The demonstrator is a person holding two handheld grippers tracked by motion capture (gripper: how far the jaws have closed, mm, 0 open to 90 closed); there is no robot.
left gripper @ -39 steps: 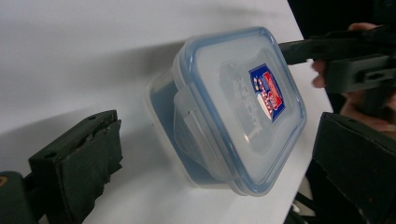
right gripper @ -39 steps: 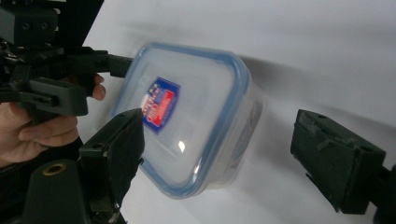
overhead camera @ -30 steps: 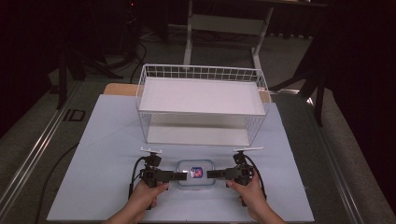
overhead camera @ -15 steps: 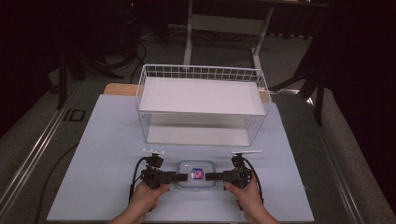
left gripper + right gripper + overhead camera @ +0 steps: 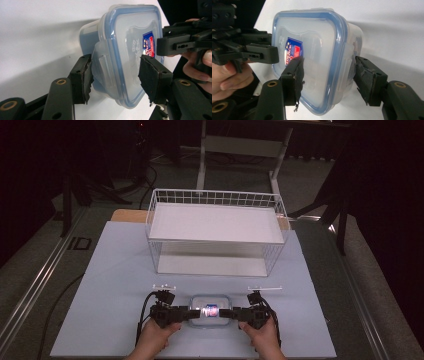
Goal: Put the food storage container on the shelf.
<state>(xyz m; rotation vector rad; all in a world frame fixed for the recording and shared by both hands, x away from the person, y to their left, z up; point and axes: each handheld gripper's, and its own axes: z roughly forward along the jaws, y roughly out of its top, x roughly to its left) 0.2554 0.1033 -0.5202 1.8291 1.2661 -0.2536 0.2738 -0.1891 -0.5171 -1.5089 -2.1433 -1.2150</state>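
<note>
Now I have both tongs, left (image 5: 192, 313) and right (image 5: 226, 313), clenched on opposite ends of the lidded container (image 5: 211, 308) at the frame's bottom centre, balancing it for lifting.

A clear box (image 5: 210, 309) with a coloured label on its lid is seen on the pale board (image 5: 115, 285), near its front edge. It is clamped from both ends: the left gripper (image 5: 190, 314) is pressed against its left end, the right gripper (image 5: 231, 314) against its right end, each held level in a hand. The jaws of both have just been closing on it. A white wire basket (image 5: 215, 236) is set well behind the box.
</note>
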